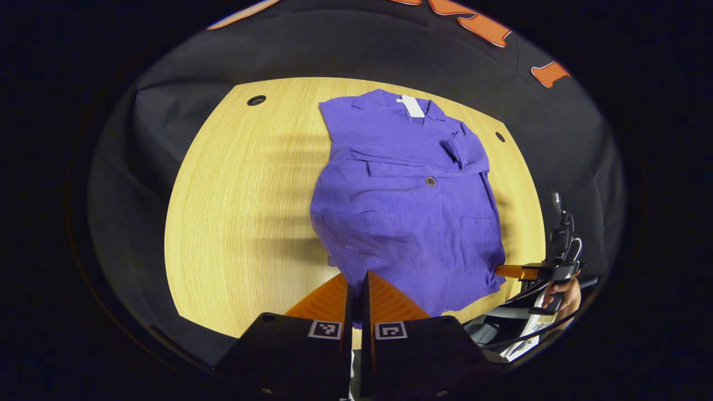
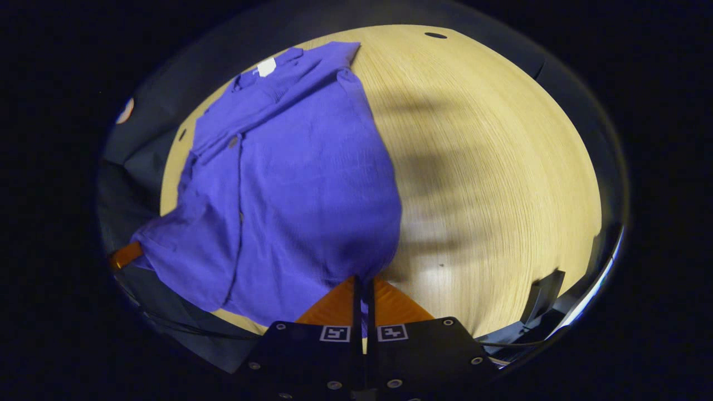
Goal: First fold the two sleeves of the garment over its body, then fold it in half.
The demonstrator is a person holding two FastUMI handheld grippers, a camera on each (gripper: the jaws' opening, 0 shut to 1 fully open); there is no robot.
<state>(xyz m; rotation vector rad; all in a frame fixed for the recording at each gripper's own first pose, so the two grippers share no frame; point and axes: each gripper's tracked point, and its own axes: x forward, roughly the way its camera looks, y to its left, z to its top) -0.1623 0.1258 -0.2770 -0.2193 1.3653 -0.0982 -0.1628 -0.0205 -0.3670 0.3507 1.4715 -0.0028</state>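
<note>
Garment (image 1: 409, 206) spread flat on pale wooden worktop (image 1: 239, 223), collar and white tag (image 1: 413, 106) at far edge, hem at near edge. Purple, ribbed weave, one dark button (image 1: 430, 181) near the middle of the front. Both sleeves already laid across the chest, forming a band just below the collar. Left gripper (image 1: 356, 292) at the near hem, jaws closed on a fold of the cloth, fabric pinched between the two fingers. Right gripper (image 1: 509, 271) seen farther off at the right hem corner in the left gripper view, held by a hand (image 1: 562, 295), touching the cloth edge. In the right gripper view, garment (image 2: 289, 178) on the left half of the worktop (image 2: 490, 167), bare wood stretching to the right. Right gripper (image 2: 362, 289) at the near hem, jaws closed on the fabric edge, a thin strip of purple caught between the fingers. Left gripper (image 2: 125, 255) just visible at the far-left hem corner, tip under the cloth. Hem lifted slightly at both pinched corners, rest lying flat. Two small dark holes in the worktop, one far left (image 1: 256, 100), one far right (image 1: 500, 136), both clear of the cloth. Dark booth wall (image 1: 390, 50) behind the far edge.
</note>
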